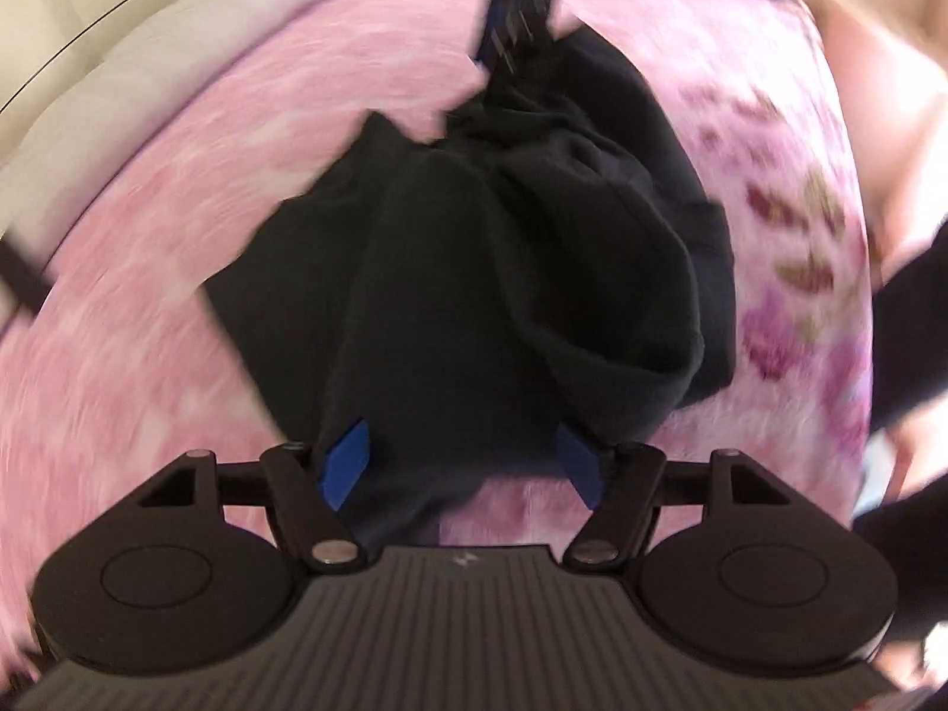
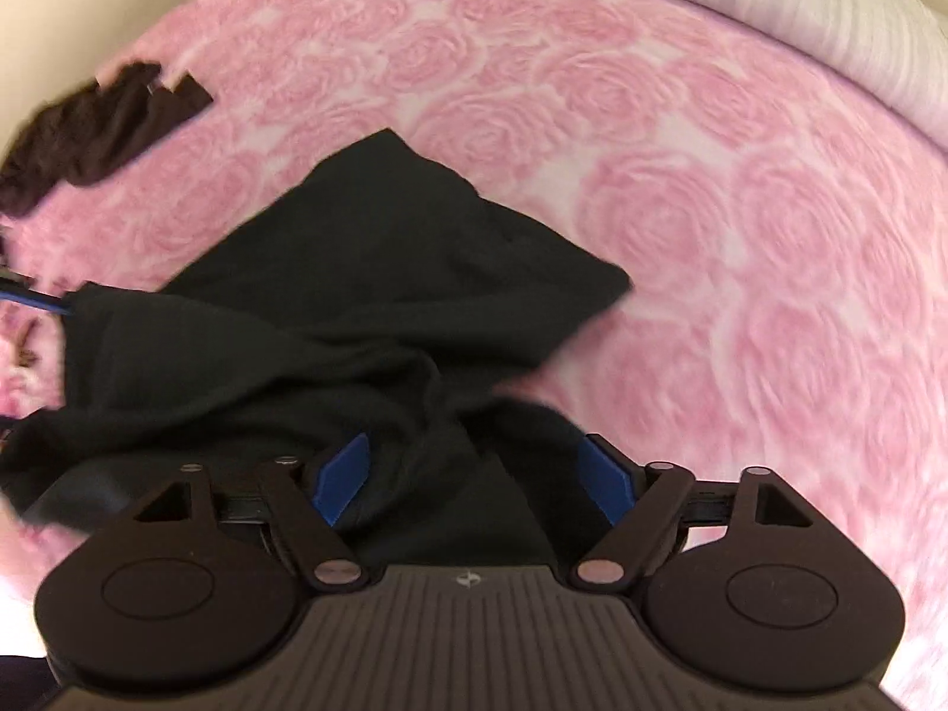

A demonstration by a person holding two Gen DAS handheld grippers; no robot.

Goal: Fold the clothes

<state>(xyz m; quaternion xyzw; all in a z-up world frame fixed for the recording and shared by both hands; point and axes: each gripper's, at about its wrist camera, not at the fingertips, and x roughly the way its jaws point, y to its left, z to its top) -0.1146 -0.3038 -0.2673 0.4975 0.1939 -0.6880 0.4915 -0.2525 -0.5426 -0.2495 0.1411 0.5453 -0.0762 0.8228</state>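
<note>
A black garment (image 1: 474, 272) lies bunched on a pink rose-pattern blanket (image 1: 148, 296); it also shows in the right wrist view (image 2: 332, 308). My left gripper (image 1: 468, 462) has its blue pads (image 1: 346, 462) spread apart with black cloth between them. My right gripper (image 2: 474, 480) also stands wide, its blue pads (image 2: 343, 477) on either side of a fold of the garment. The right gripper's body shows at the top of the left wrist view (image 1: 521, 6), at the far end of the garment. The left gripper's blue tip shows at the left edge of the right wrist view (image 2: 35, 299).
A dark brown garment (image 2: 89, 124) lies crumpled at the blanket's far left. A white pillow or mattress edge (image 2: 800, 18) runs along the back right. A floral patch of the blanket (image 1: 794, 272) lies right of the black garment. The image is motion-blurred.
</note>
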